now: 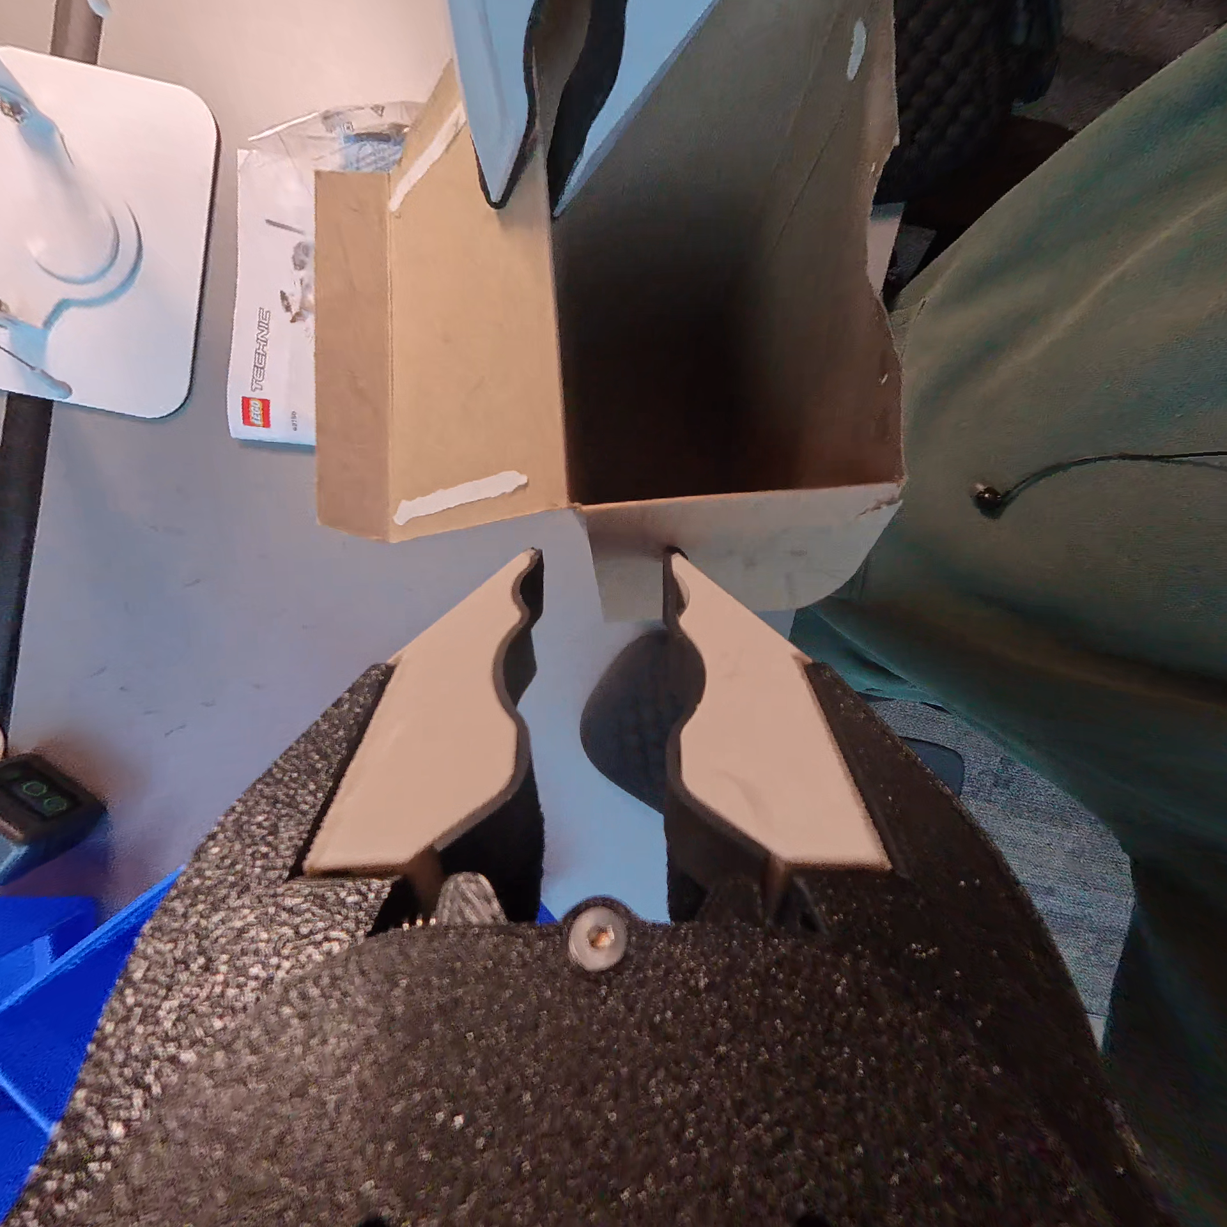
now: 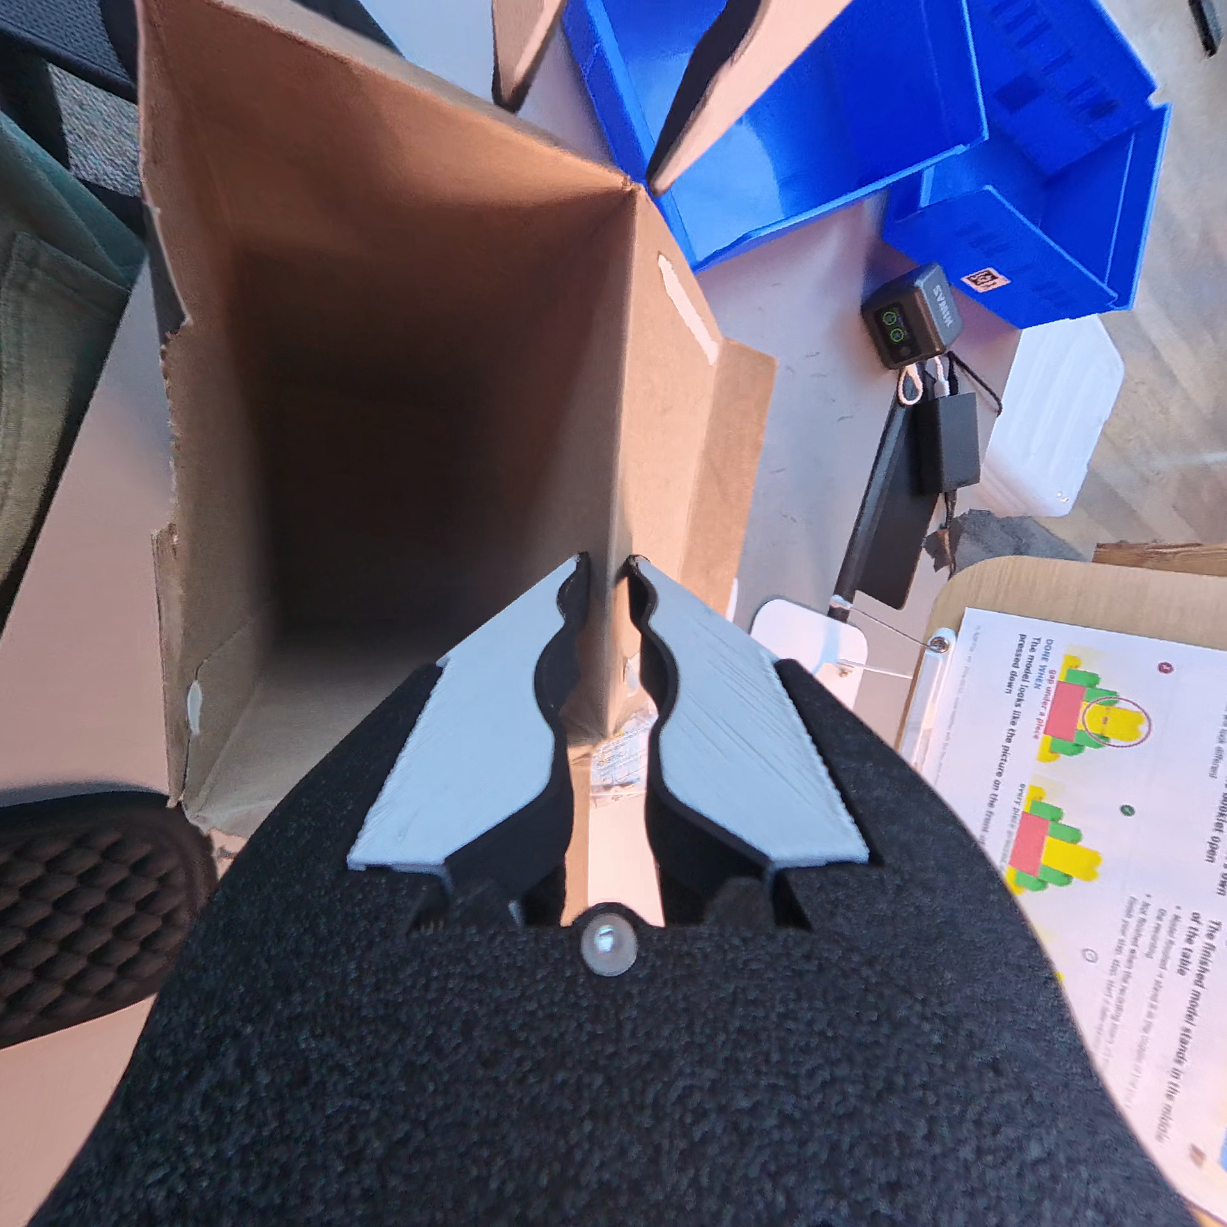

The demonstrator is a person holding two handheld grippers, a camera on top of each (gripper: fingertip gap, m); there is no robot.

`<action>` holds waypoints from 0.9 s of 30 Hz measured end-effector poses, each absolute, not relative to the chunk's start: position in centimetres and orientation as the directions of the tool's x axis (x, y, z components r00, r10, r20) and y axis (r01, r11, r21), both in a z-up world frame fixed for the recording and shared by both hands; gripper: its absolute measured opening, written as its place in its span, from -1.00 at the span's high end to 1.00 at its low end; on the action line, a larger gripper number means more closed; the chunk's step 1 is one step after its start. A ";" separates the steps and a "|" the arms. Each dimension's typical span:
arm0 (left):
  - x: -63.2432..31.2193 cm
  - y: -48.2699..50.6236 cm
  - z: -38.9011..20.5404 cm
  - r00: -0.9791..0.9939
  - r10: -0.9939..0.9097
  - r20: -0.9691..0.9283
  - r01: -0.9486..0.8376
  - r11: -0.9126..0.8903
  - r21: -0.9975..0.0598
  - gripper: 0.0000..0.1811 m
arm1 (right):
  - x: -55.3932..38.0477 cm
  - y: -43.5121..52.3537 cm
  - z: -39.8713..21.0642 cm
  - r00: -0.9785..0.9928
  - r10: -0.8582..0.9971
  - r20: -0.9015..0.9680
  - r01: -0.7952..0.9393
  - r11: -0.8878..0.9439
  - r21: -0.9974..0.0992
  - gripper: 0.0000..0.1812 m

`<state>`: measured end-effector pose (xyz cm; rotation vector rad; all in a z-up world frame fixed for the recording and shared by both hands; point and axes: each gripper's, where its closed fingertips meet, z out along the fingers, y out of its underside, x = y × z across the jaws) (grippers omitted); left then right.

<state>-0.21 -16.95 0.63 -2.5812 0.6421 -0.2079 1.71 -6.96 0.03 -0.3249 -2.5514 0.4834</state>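
open cardboard box (image 2: 425, 411) on the grey table (image 1: 166, 597), mouth facing both cameras, long axis running down away from them into a dark interior. right gripper (image 2: 608, 564) fingers nearly closed, pinching the box's near right wall edge between the tips. left gripper (image 1: 601, 554) fingers parted; its right fingertip (image 1: 674, 564) touches a folded-out flap, nothing clamped. blue bins (image 2: 863, 133) beyond, printed booklet (image 1: 272, 319) beside the box.

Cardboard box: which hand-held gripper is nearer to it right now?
Right. The right hand-held gripper is shut on a wall of the cardboard box. The left hand-held gripper is open at a box flap, one finger at it.
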 end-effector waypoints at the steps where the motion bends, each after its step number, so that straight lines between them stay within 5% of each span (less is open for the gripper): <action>1: -0.1 -17.1 1.0 0.875 -0.482 0.042 -0.403 -0.774 -0.489 0.62 | 1.9 -7.0 0.0 -0.838 0.323 0.439 0.138 0.905 -0.402 0.91; 6: 0.7 -16.8 3.4 0.854 -0.517 0.058 -0.414 -0.744 -0.524 0.62 | 2.0 -7.8 -0.1 -0.850 0.301 0.432 0.127 0.913 -0.388 0.97; 11: 0.3 -15.3 0.5 0.872 -0.490 0.005 -0.450 -0.804 -0.389 0.59 | 1.6 -9.0 -0.2 -0.862 0.282 0.421 0.112 0.917 -0.383 0.97; 13: -0.8 -15.3 -1.6 0.869 -0.491 -0.055 -0.484 -0.822 -0.302 0.72 | 1.7 -9.1 -0.2 -0.860 0.279 0.427 0.108 0.918 -0.383 0.97; 17: -0.4 -14.7 -1.6 0.897 -0.442 0.006 -0.403 -0.825 -0.395 1.00 | 1.7 -8.3 0.0 -0.842 0.334 0.423 0.146 0.897 -0.417 0.93; 27: -0.9 -14.4 -1.7 0.905 -0.422 0.057 -0.357 -0.825 -0.439 1.00 | 1.8 -7.6 0.1 -0.869 0.348 0.351 0.155 0.866 -0.476 1.00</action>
